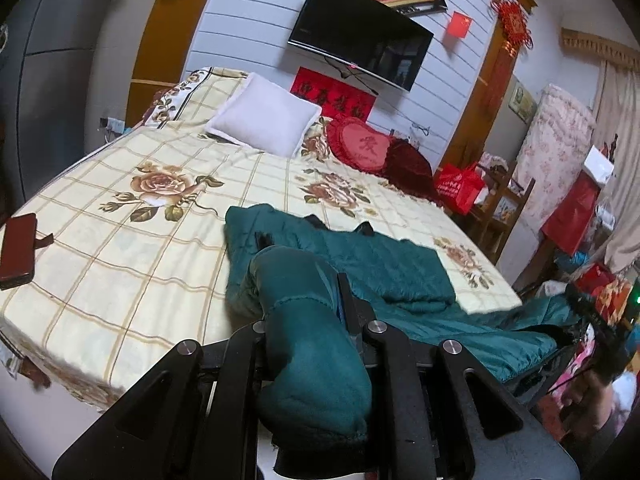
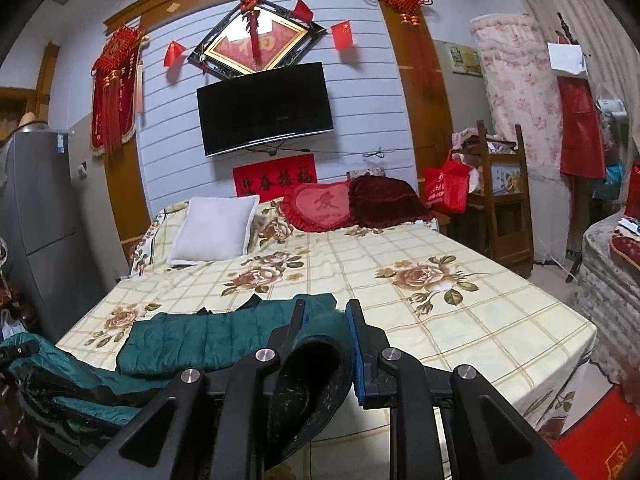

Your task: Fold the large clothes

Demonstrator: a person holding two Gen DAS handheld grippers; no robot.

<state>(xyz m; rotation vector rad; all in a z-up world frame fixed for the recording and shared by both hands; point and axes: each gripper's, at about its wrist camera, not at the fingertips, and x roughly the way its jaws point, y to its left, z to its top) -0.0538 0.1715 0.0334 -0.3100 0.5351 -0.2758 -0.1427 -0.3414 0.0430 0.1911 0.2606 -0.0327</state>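
A dark green quilted coat (image 1: 360,264) lies across the near edge of the bed (image 1: 120,248), part of it hanging off the edge. The left gripper (image 1: 312,280) is clamped on a bunched fold of the coat; the right gripper (image 2: 326,320) pinches another fold, its dark lining showing between the fingers. Beyond the coat, on the bed: a white pillow (image 2: 216,232) and a red heart cushion (image 2: 320,206). Above these, a wall-mounted television (image 2: 264,106).
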